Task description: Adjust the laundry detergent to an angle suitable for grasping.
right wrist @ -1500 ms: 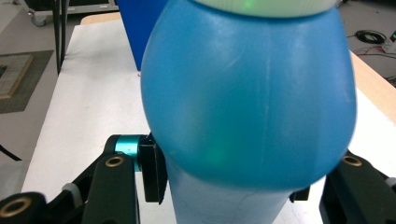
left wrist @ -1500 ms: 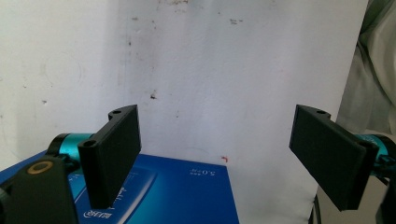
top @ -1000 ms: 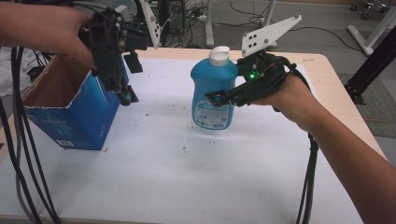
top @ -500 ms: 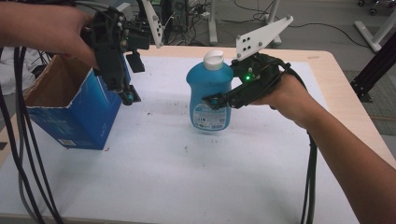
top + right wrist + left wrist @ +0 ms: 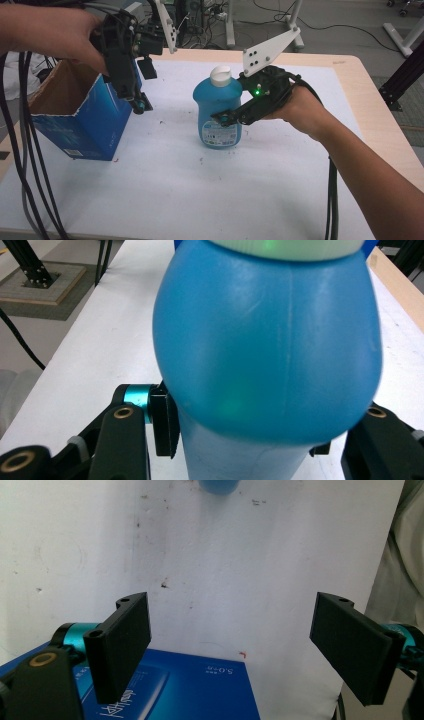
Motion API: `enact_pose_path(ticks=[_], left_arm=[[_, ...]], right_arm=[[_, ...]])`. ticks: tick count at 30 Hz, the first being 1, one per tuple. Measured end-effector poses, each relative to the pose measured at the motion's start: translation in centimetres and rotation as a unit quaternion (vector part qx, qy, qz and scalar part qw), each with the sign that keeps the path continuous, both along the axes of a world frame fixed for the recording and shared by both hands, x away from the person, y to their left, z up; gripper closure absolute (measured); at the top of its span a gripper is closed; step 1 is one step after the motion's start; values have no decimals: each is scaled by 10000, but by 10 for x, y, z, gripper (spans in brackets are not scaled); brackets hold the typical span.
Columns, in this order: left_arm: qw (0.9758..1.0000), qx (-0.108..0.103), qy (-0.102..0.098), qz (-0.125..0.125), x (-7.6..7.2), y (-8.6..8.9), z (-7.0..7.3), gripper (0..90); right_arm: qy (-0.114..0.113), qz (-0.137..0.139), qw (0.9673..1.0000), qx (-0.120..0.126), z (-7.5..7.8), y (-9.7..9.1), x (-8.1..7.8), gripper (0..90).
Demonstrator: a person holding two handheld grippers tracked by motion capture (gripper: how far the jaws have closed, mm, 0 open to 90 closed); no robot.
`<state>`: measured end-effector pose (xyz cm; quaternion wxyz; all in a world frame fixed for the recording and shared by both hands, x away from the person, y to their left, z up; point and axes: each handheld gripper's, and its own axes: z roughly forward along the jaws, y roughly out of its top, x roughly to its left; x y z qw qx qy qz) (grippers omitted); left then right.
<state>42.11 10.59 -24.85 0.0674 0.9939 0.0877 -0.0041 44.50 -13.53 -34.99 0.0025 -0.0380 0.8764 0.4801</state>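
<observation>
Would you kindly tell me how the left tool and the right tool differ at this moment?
The left tool is open and empty above the blue box; the right tool is shut on the blue bottle. The left points down, the right sideways. Both are black and hand-held.

White table, open blue cardboard box, cables on floor
</observation>
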Motion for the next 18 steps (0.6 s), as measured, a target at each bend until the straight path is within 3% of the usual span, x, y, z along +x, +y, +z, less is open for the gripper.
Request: enact_pose_path(ticks=[18], left_arm=[[10000,19,52,1,3,2,-4,167]], right_arm=[[98,144,9997,-146,-15,6,-2,444]])
